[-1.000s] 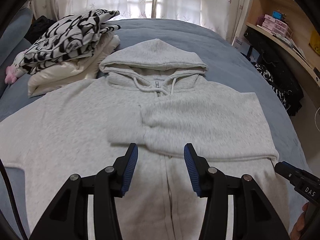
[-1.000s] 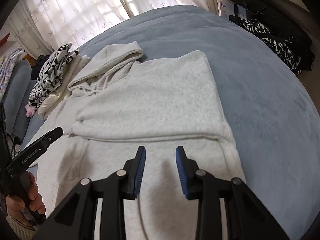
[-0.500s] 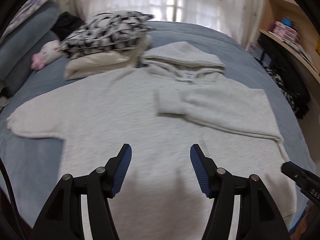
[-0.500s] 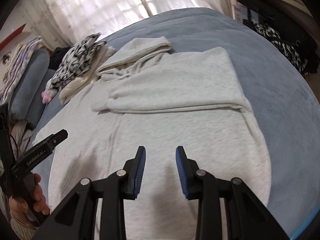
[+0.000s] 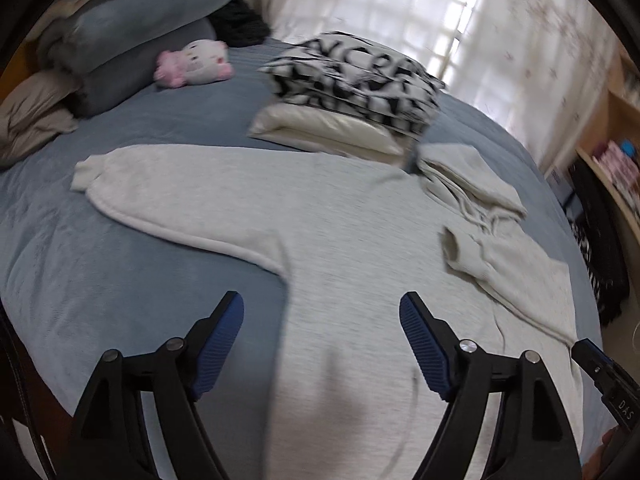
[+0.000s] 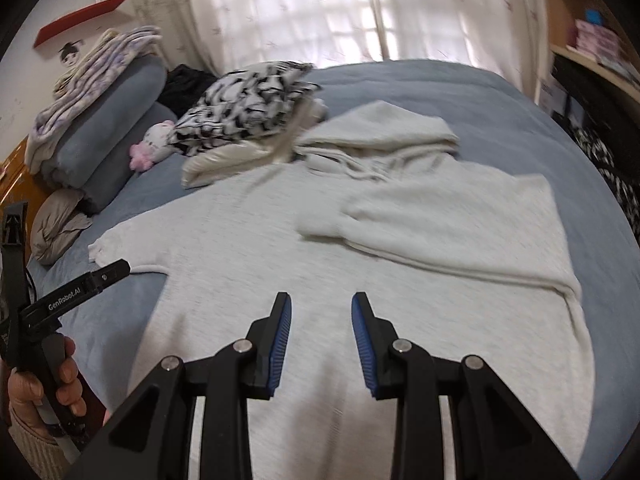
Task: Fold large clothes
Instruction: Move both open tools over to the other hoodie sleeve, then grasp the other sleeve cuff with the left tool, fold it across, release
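A light grey zip hoodie [image 5: 340, 248] lies front up on the blue bed; it also shows in the right wrist view [image 6: 304, 264]. Its right sleeve [image 6: 440, 216] is folded across the chest. Its left sleeve [image 5: 168, 188] stretches out flat to the left, cuff [image 5: 82, 170] at the end. The hood [image 6: 384, 128] points at the window. My left gripper [image 5: 322, 320] is open wide and empty above the hoodie's lower left side. My right gripper [image 6: 321, 320] is open and empty above the hoodie's lower middle.
A stack of folded clothes, black-and-white on cream [image 5: 356, 92], sits beside the hood. A pink plush toy [image 5: 192, 64] and grey pillows [image 5: 132, 40] lie at the far left. Shelves [image 5: 616, 168] and dark clothes [image 6: 612, 176] stand at the right of the bed.
Both grippers pulled back and swung left, so the outstretched left sleeve has come into view. The left gripper's jaws have opened wider. The hoodie itself has not moved.
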The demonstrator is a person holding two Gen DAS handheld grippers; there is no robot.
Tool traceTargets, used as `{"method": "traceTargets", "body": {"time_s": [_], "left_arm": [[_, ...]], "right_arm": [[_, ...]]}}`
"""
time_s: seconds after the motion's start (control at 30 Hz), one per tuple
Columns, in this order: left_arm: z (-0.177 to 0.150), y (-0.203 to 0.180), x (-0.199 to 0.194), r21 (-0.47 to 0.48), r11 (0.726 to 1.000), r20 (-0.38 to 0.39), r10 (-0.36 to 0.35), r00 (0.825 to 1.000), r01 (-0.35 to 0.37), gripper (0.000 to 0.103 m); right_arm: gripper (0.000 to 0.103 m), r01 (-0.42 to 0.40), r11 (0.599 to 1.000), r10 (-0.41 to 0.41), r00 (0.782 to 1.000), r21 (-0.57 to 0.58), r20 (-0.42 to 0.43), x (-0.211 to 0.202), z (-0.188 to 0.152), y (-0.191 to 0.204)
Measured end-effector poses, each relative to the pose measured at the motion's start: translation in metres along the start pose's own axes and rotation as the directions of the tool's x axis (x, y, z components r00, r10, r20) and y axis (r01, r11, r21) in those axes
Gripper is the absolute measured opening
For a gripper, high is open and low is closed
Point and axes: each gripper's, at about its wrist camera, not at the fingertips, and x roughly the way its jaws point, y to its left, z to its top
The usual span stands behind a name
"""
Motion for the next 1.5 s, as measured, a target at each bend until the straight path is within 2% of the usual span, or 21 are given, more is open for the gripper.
{"method": "traceTargets", "body": {"time_s": [0.07, 0.13, 0.17, 0.37, 0.57, 0.63, 0.73, 0.87, 1.0, 1.13, 1.2, 1.23, 1.3, 1.37, 1.43, 1.47, 1.5], "left_arm": [[0.003, 0.021, 0.002, -0.02, 1.0, 0.0, -0.012, 1.0, 0.012, 0.082], [0.006, 0.043, 0.007, -0.027, 0.999, -0.001, -0.02, 1.0, 0.02, 0.083], [0.007, 0.053, 0.009, -0.027, 0.999, 0.001, -0.018, 1.0, 0.018, 0.083], [0.019, 0.116, 0.022, -0.062, 0.998, 0.02, -0.023, 1.0, 0.024, 0.083], [0.037, 0.179, 0.047, -0.148, 0.984, 0.053, -0.095, 0.994, 0.102, 0.083], [0.043, 0.199, 0.057, -0.187, 0.974, 0.069, -0.119, 0.99, 0.13, 0.083], [0.052, 0.231, 0.077, -0.28, 0.945, 0.08, -0.155, 0.985, 0.171, 0.083], [0.057, 0.265, 0.103, -0.393, 0.906, 0.056, -0.146, 0.988, 0.156, 0.083], [0.055, 0.292, 0.12, -0.477, 0.859, 0.074, -0.173, 0.982, 0.187, 0.083], [0.065, 0.304, 0.128, -0.493, 0.855, 0.105, -0.126, 0.986, 0.161, 0.082], [0.075, 0.311, 0.136, -0.505, 0.852, 0.11, -0.095, 0.989, 0.138, 0.078], [0.079, 0.314, 0.139, -0.51, 0.851, 0.117, -0.076, 0.99, 0.125, 0.073], [0.086, 0.319, 0.146, -0.521, 0.849, 0.117, -0.028, 0.993, 0.085, 0.055], [0.089, 0.327, 0.15, -0.558, 0.829, 0.112, 0.018, 0.994, 0.048, 0.017], [0.087, 0.334, 0.148, -0.596, 0.801, 0.125, 0.024, 0.992, 0.056, 0.011], [0.088, 0.33, 0.142, -0.593, 0.804, 0.131, 0.049, 0.99, 0.039, 0.009], [0.091, 0.322, 0.135, -0.57, 0.821, 0.143, 0.079, 0.987, 0.017, 0.009]], "right_arm": [[0.034, 0.002, 1.0, -0.001, 1.0, -0.022, 0.009, 0.007, 0.005, 0.016], [0.043, 0.004, 0.998, -0.003, 1.0, -0.06, 0.008, 0.019, 0.01, 0.039], [0.043, 0.004, 0.997, -0.004, 1.0, -0.074, 0.007, 0.024, 0.012, 0.048], [0.044, 0.01, 0.99, -0.01, 1.0, -0.14, 0.0, 0.061, 0.027, 0.096], [0.044, 0.009, 0.981, -0.002, 0.999, -0.194, 0.037, 0.102, 0.045, 0.147], [0.044, -0.001, 0.978, 0.009, 0.999, -0.208, 0.038, 0.114, 0.049, 0.161], [0.044, -0.025, 0.974, 0.032, 0.999, -0.226, 0.025, 0.137, 0.054, 0.183], [0.043, -0.058, 0.969, 0.057, 0.998, -0.241, -0.011, 0.163, 0.054, 0.204], [0.043, -0.085, 0.966, 0.076, 0.996, -0.245, -0.044, 0.179, 0.051, 0.214], [0.043, -0.102, 0.969, 0.088, 0.994, -0.227, -0.07, 0.187, 0.047, 0.21], [0.043, -0.105, 0.972, 0.09, 0.993, -0.212, -0.077, 0.188, 0.045, 0.205], [0.043, -0.107, 0.973, 0.092, 0.993, -0.205, -0.081, 0.188, 0.044, 0.203], [0.043, -0.11, 0.976, 0.095, 0.991, -0.185, -0.091, 0.188, 0.042, 0.195], [0.043, -0.11, 0.979, 0.094, 0.991, -0.174, -0.097, 0.187, 0.04, 0.188], [0.043, -0.111, 0.981, 0.096, 0.99, -0.158, -0.102, 0.184, 0.037, 0.18], [0.043, -0.113, 0.982, 0.098, 0.99, -0.15, -0.103, 0.182, 0.035, 0.176], [0.043, -0.112, 0.983, 0.098, 0.99, -0.142, -0.104, 0.179, 0.034, 0.171]]}}
